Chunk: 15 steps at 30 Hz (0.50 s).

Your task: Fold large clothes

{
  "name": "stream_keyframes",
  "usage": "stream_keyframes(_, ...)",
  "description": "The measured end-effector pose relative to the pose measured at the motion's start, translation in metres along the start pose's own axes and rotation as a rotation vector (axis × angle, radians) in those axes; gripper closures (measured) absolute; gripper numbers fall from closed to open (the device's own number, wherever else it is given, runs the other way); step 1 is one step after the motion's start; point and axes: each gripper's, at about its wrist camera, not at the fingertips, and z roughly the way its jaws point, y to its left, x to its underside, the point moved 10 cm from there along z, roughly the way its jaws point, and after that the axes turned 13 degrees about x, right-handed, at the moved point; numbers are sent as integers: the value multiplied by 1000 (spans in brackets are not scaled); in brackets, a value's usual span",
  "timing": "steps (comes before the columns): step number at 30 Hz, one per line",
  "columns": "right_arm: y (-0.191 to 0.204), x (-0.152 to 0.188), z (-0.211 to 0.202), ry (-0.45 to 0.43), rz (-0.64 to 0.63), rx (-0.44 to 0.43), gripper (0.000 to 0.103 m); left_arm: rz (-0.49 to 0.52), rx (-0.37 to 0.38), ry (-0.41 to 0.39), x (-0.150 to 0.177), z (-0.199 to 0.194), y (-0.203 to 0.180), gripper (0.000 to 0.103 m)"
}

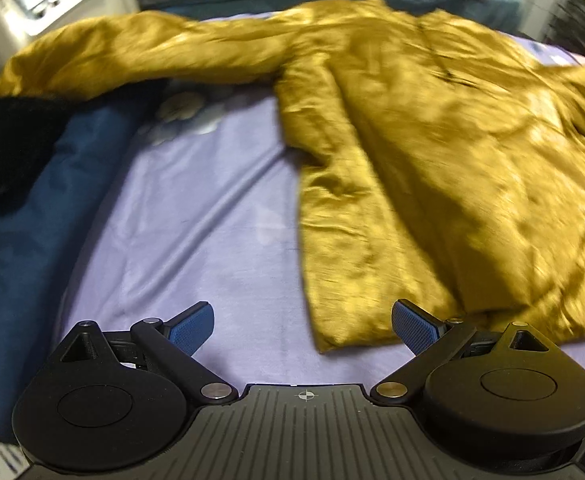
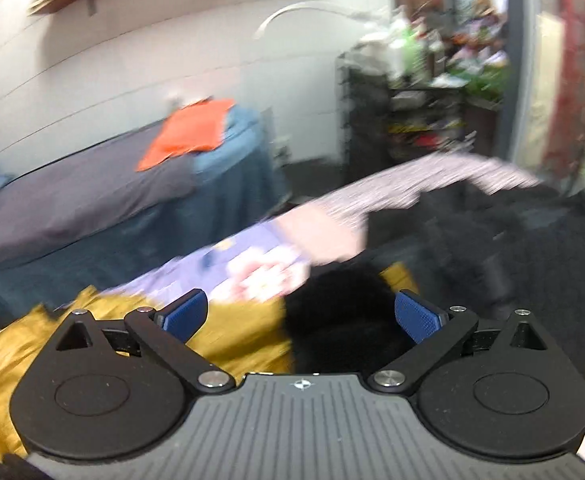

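Both pairs of fingers are standing wide, gripping nothing: left gripper [image 1: 302,326] hovering over one gold coat [image 1: 432,152] lying spread on the lavender bed sheet [image 1: 196,216]; right gripper [image 2: 300,316] over its black fur cuff [image 2: 340,320]. Blur is obscuring detail. Only the right view is showing a second bed [image 2: 92,192].

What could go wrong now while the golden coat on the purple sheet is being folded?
1. The left sleeve hangs past the purple sheet onto the dark blue cover; its black fur cuff might drag it off the side.
2. The golden coat looks shiny and slippery, so a fold may slide open.
3. Both the left claw and the right claw are open and hold nothing; the right one could catch only cuff fur.
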Motion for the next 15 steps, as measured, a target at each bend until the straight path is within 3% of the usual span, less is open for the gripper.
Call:
stream_keyframes(4, 42, 43, -1, 158, -32, -118, 3, 9, 40, -10, -3, 7, -17, 0)
stream_keyframes(8, 86, 105, -13, 294, -142, -165, 4, 10, 72, -24, -14, 19, -31, 0)
stream_keyframes(12, 122, 145, -33, 345, -258, -219, 4, 45, 41, 45, -18, 49, -40, 0)
stream_keyframes(15, 132, 157, -42, 357, -301, -228, 4, 33, 59, 87, -16, 69, -43, 0)
